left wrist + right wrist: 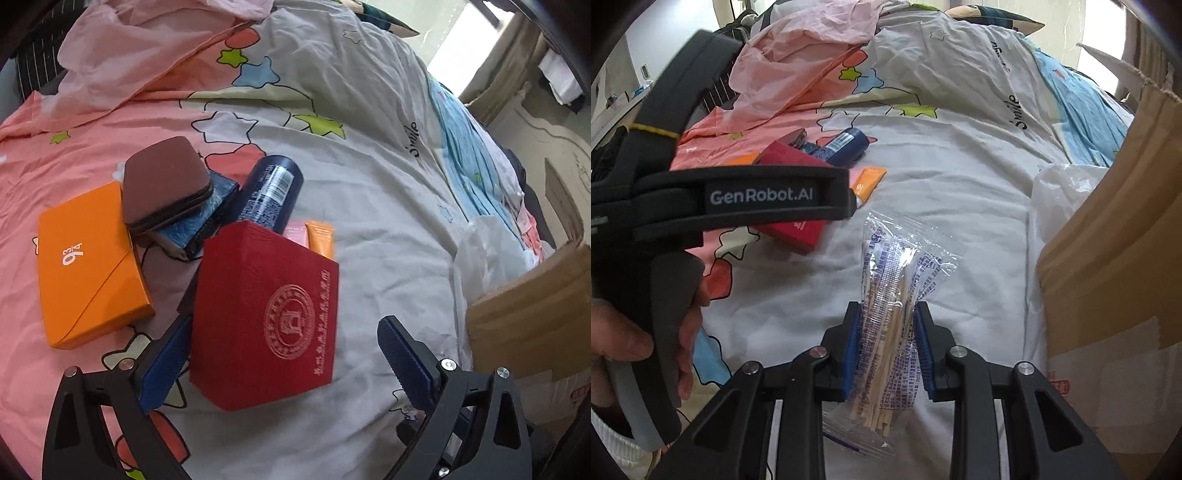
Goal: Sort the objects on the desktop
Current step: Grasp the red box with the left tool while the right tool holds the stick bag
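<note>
Red box (pixel 264 314) lies on the quilt (pixel 369 206) between the left gripper's (pixel 280 354) wide-open jaws, pads not pressing it. Behind the box: orange box (pixel 88 266), brown case (pixel 166 181) stacked on a blue box (pixel 199 221), navy bottle (pixel 269 192), two small tubes (pixel 314 238). Right gripper (pixel 885 332) is clamped on a clear packet of sticks (pixel 894 295) above the quilt. Cardboard carton (pixel 1115 221) stands on the right.
</note>
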### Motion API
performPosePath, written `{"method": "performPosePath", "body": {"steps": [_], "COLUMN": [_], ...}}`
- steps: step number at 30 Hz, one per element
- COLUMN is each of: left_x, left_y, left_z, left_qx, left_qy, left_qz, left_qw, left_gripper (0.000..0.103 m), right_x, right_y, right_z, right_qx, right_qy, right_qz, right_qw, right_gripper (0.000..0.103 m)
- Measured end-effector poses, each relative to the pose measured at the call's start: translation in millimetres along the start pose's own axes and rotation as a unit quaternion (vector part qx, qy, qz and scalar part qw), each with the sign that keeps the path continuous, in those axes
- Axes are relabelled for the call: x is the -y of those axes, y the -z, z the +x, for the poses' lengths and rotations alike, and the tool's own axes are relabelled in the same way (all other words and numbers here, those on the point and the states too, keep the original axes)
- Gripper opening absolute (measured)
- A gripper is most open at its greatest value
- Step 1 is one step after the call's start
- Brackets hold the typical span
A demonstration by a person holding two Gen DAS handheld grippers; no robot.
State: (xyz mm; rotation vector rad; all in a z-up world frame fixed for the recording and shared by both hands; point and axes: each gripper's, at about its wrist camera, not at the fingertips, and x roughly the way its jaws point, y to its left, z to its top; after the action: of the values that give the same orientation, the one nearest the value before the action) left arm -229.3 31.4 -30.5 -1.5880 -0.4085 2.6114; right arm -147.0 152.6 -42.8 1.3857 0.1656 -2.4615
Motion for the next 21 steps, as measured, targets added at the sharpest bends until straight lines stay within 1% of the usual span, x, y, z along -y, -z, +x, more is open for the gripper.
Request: {"method": "performPosePath", "body": {"steps": [1, 3, 7, 11, 12, 14, 15, 21], "left_x": [0.0, 1.1, 6.2, 10.5, 11.0, 12.3, 13.0, 21.6], "left_y": [-0.8, -2.0, -1.1, 2.3, 3.5, 6.2, 7.4, 20.2], "left_z": [0.4, 4.5, 8.4, 2.0, -1.2, -8.9, -12.2, -33.1], "left_qx": [0.001, -0.008, -0.01, -0.01, -0.009, -0.009, -0.01, -0.006], "left_qy": [-0.006, -0.015, -0.018, -0.015, -0.013, -0.009, -0.009, -0.016], "left_qz": [0.002, 0.008, 0.024, 0.039, 0.041, 0.046, 0.047, 0.074], "left_qw": [1.0, 0.9998, 0.9995, 0.9991, 0.999, 0.9989, 0.9988, 0.9971], "left_gripper": [0.091, 0.073, 0.069, 0.066, 0.06, 0.044, 0.041, 0.036], "right_x": [0.1, 0.4, -0.1, -1.4, -0.5, 2.2, 3.7, 8.6], "right_y": [-0.5, -0.9, -1.6, -0.2, 0.2, 0.8, 1.1, 2.7], "right_z": [-0.5, -0.4, 3.3, 3.6, 3.1, 1.9, 0.9, -8.4], "right_qx": [0.001, 0.001, -0.002, -0.002, -0.002, -0.001, 0.0, 0.008], "right_qy": [0.0, -0.002, -0.01, -0.014, -0.014, -0.013, -0.011, -0.007], "right_qz": [0.0, 0.0, 0.001, 0.001, 0.002, 0.006, 0.008, 0.017], "right_qw": [1.0, 1.0, 1.0, 1.0, 1.0, 1.0, 1.0, 1.0], "right_gripper": [0.026, 0.026, 0.026, 0.026, 0.027, 0.026, 0.027, 0.027]}}
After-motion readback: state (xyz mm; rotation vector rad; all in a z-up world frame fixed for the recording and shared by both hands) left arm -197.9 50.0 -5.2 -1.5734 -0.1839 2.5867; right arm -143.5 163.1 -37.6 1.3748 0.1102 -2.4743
